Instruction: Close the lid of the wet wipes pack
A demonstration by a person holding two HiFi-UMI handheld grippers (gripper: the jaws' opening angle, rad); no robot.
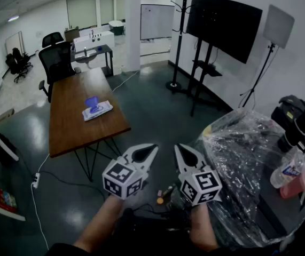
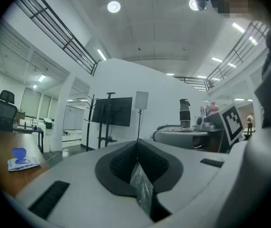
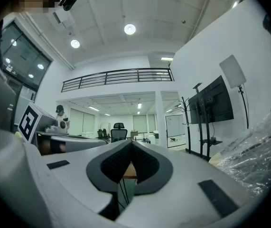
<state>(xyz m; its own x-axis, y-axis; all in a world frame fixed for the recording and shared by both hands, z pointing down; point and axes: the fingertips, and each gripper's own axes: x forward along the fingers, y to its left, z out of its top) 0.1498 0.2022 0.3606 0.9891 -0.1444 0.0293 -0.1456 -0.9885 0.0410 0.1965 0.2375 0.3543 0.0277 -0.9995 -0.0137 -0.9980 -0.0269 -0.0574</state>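
Note:
A white wet wipes pack (image 1: 97,110) lies on the brown wooden table (image 1: 72,122) far ahead at the left, its blue lid (image 1: 92,102) standing up open. The same pack (image 2: 22,162) shows small at the left edge of the left gripper view. My left gripper (image 1: 153,148) and right gripper (image 1: 178,148) are held side by side over the dark floor, well short of the table. Both point level with their jaws shut and nothing between them.
A round table under crinkled clear plastic (image 1: 248,159) stands close at the right, with a pink bottle (image 1: 296,183) and black gear (image 1: 296,122) on it. A TV on a stand (image 1: 223,19) and a coat rack (image 1: 177,36) stand ahead. Black office chairs (image 1: 56,62) sit beyond the wooden table.

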